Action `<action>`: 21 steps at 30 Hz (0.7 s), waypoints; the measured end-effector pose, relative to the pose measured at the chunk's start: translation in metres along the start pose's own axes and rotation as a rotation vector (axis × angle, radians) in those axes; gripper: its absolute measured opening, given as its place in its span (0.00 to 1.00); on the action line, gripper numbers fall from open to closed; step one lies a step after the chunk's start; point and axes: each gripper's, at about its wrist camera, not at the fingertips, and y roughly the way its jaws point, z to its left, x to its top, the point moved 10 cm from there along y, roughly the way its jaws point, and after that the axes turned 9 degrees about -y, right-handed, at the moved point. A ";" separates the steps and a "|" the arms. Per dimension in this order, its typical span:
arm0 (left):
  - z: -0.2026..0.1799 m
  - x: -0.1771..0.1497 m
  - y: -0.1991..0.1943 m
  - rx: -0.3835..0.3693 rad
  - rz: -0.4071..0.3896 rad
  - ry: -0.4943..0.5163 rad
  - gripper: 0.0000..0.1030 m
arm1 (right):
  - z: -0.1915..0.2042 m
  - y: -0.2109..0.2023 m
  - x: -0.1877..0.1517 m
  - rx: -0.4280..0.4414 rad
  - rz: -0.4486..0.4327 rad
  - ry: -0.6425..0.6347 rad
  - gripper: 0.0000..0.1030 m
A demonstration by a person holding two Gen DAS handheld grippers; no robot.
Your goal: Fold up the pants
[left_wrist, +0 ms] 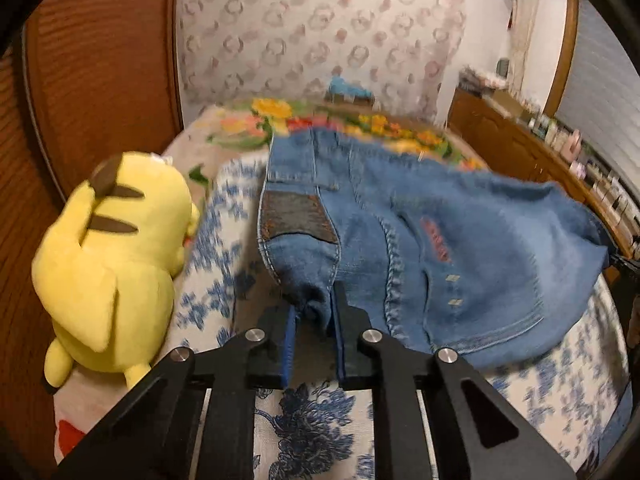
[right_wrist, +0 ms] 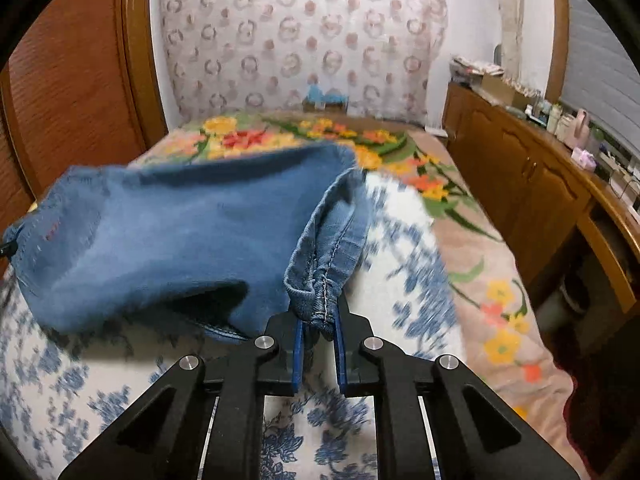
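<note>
Above the bed (right_wrist: 460, 240), jeans (left_wrist: 460, 248) hang between left tool (left_wrist: 314, 312) and right tool (right_wrist: 318, 320), each clamped on bunched denim — thin grips may slip, dropping the fold.

The left gripper (left_wrist: 314, 312) points forward and slightly down, its two black fingers with blue pads (left_wrist: 290, 344) drawn close together and pinching a bunched fold of denim between them. The linkage arms behind the fingers spread out towards the camera in a V. The right gripper (right_wrist: 318, 322) sits in much the same pose, level and facing forward, its blue-lined fingers (right_wrist: 340, 344) likewise narrowed onto a gathered edge of cloth that rises up from between the tips. At the far right edge of the left wrist view, a dark part of the right gripper just shows.
</note>
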 end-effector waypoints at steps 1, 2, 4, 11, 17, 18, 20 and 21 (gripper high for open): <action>-0.001 0.004 -0.007 0.001 -0.019 0.005 0.15 | -0.003 -0.005 0.004 -0.005 -0.011 -0.001 0.12; -0.003 0.007 -0.014 -0.001 -0.034 0.009 0.15 | -0.006 -0.010 0.009 -0.011 -0.021 -0.007 0.12; -0.007 0.010 -0.028 -0.011 -0.046 0.015 0.15 | -0.006 -0.018 0.013 -0.025 -0.038 -0.021 0.11; -0.001 -0.016 -0.074 -0.030 -0.075 0.004 0.14 | 0.001 -0.051 -0.001 -0.012 -0.069 -0.057 0.11; 0.007 -0.058 -0.112 -0.049 -0.041 0.009 0.14 | -0.001 -0.091 -0.048 0.056 -0.066 0.004 0.12; 0.007 -0.067 -0.115 -0.050 -0.032 0.016 0.14 | -0.001 -0.100 -0.052 0.067 -0.073 0.002 0.12; 0.008 -0.081 -0.119 -0.045 -0.015 0.027 0.14 | -0.002 -0.113 -0.066 0.084 -0.076 0.017 0.12; 0.011 -0.088 -0.120 -0.042 -0.005 0.026 0.14 | -0.004 -0.117 -0.071 0.091 -0.074 0.023 0.12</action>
